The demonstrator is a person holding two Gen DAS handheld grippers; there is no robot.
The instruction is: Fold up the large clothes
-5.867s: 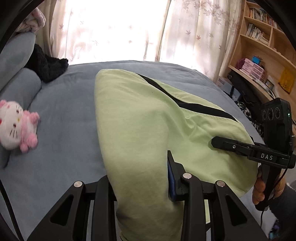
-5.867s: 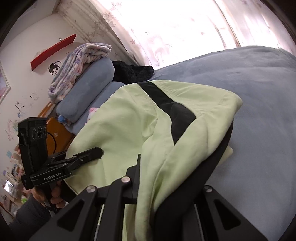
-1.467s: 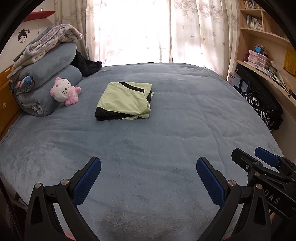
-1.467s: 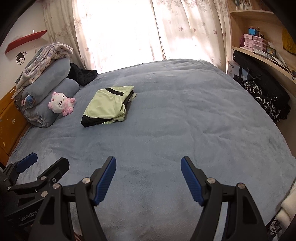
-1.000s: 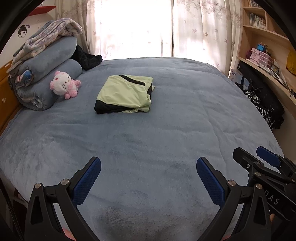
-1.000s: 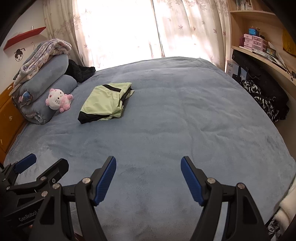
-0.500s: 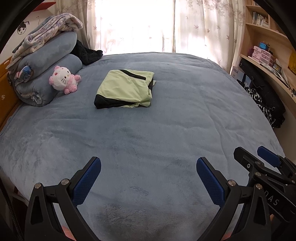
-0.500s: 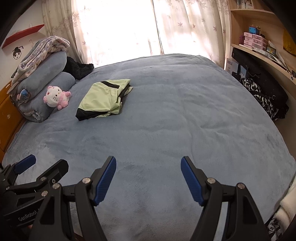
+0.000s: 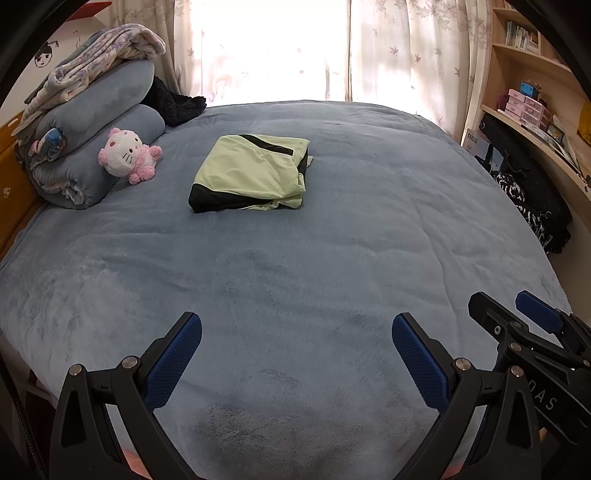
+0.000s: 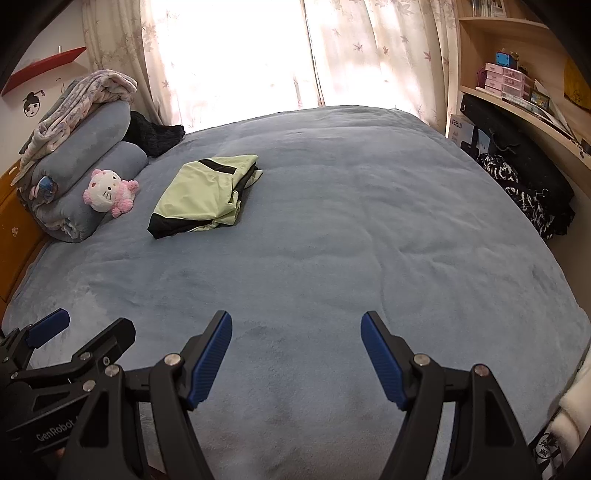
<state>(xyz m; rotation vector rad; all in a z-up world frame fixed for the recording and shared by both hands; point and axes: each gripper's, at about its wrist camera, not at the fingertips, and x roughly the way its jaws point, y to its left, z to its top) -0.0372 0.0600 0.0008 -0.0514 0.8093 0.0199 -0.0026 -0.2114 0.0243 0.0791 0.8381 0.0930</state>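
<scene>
I held my left hand-held gripper (image 9: 296,334) low over the near edge of the bed (image 9: 332,258), its blue pads spread wide with nothing between them but the blue-grey blanket below. My right hand-held gripper (image 10: 296,332) hung just beside it, jaws likewise standing apart and empty. Each one showed at the edge of the other's view, side by side and not touching.

The folded garment (image 9: 251,173), pale green with black panels, lay flat toward the far left of the bed, well apart from both of my tools. It made a compact rectangle, a black band along its near edge and a black stripe across its top; some layers peeked out unevenly at its right side.

Just to its left a pink and white plush cat (image 9: 127,155) leaned against rolled grey-blue bedding (image 9: 96,147), with a patterned blanket (image 9: 92,62) heaped on top of the rolls. A dark fuzzy cloth (image 9: 173,103) sat behind them near the curtains (image 9: 399,55).

On the right, the wooden shelves (image 10: 517,96) held a stack of pink boxes (image 10: 504,79) and, in an upper compartment, a row of books (image 9: 521,33). Black patterned fabric (image 10: 532,195) was piled beneath the shelf
</scene>
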